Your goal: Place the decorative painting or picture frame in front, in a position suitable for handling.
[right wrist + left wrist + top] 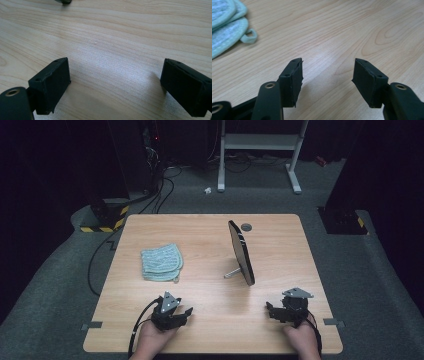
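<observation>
Resting near the worktop's (210, 330) front edge, my left tongs (186, 312) and right tongs (270, 310) both stand released, grasping nothing. Folded cloth (161, 263) lies left of centre, beyond the left tongs; the mirror (241, 252) stands upright mid-worktop.

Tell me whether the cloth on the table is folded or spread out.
Folded. The pale green cloth lies in stacked layers with offset rounded edges on the table; the left gripper view shows several layered edges and a hanging loop.

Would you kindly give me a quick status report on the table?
Left gripper and right gripper open, empty, low at near edge. Folded cloth untouched ahead of left. Standing mirror mid-table, clear of both.
</observation>
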Demonstrator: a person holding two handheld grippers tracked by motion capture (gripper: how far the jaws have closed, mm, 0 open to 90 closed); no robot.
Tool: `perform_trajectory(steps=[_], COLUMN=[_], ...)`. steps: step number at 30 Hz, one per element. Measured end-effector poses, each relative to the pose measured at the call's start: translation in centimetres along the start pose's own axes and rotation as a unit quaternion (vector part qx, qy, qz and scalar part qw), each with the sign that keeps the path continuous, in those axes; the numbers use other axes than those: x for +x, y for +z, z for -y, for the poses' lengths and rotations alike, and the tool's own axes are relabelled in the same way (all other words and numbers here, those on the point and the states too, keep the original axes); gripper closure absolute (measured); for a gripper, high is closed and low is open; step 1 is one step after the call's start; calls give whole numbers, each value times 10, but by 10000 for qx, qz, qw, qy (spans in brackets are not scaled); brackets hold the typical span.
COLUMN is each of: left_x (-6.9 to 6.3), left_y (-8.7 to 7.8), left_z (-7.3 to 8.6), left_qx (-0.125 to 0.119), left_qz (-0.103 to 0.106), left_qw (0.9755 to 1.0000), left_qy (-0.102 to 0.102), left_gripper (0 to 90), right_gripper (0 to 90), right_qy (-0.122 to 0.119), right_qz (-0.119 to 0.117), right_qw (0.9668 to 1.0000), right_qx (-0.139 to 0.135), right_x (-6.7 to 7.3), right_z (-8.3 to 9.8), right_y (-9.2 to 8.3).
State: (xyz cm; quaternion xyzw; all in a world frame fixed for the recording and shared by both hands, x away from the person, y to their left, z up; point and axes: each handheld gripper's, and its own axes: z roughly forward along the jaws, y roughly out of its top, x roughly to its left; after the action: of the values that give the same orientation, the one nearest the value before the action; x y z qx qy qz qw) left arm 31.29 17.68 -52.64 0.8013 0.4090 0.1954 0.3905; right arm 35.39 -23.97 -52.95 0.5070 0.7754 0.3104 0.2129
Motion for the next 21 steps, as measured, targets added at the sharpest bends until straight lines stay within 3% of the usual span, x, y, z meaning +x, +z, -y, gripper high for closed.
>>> perform_trajectory(steps=[4, 10, 14, 21], left_x=[6, 12, 17, 27], left_y=[-3, -5, -6, -9], left_z=[1, 0, -2, -8], left_qx=[-98, -170, -194, -193], left_qz=[45, -60, -57, -196], left_qw=[9997, 9998, 9993, 9993], left_qy=[-203, -94, -313, -249], left_gripper=[401, 399, 398, 403], right_gripper=[87, 87, 86, 86], right_qy=[4, -12, -14, -17], right_qz=[0, -20, -27, -34], right_qw=[10000, 10000, 10000, 10000], right_qx=[1, 3, 5, 5], right_x=[0, 0, 0, 0], right_z=[0, 0, 0, 0], right_y=[0, 0, 0, 0])
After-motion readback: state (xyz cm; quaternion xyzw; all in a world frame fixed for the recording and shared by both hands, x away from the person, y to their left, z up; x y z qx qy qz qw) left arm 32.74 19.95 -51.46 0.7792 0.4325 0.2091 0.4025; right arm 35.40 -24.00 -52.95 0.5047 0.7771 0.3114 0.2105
